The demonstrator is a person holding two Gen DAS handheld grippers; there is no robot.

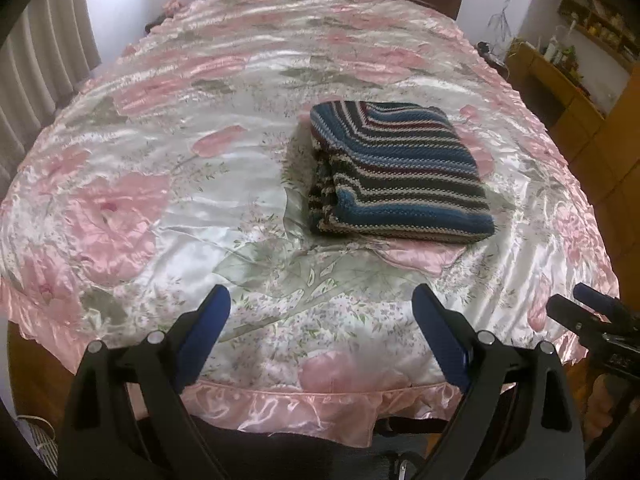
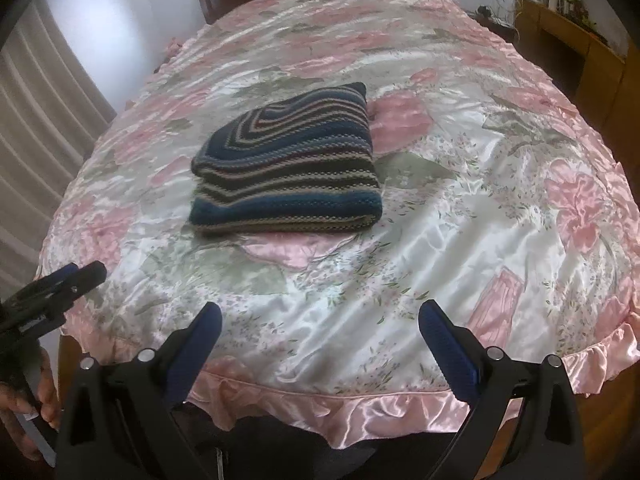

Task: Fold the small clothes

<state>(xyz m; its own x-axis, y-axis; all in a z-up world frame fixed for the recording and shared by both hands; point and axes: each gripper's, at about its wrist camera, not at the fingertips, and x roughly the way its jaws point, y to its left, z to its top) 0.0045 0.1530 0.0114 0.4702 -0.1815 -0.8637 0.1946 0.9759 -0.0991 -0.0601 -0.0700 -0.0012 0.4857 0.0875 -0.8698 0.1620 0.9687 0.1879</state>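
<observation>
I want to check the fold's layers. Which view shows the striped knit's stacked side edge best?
The left wrist view: the striped knit turns its layered left edge toward that camera, so the stacked folds show. The right wrist view shows mostly the top and front edge, with the layers less distinct.

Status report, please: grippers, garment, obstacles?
Left gripper open, empty. Right gripper open, empty. Striped knit garment folded on bedspread. Nothing blocking.
</observation>
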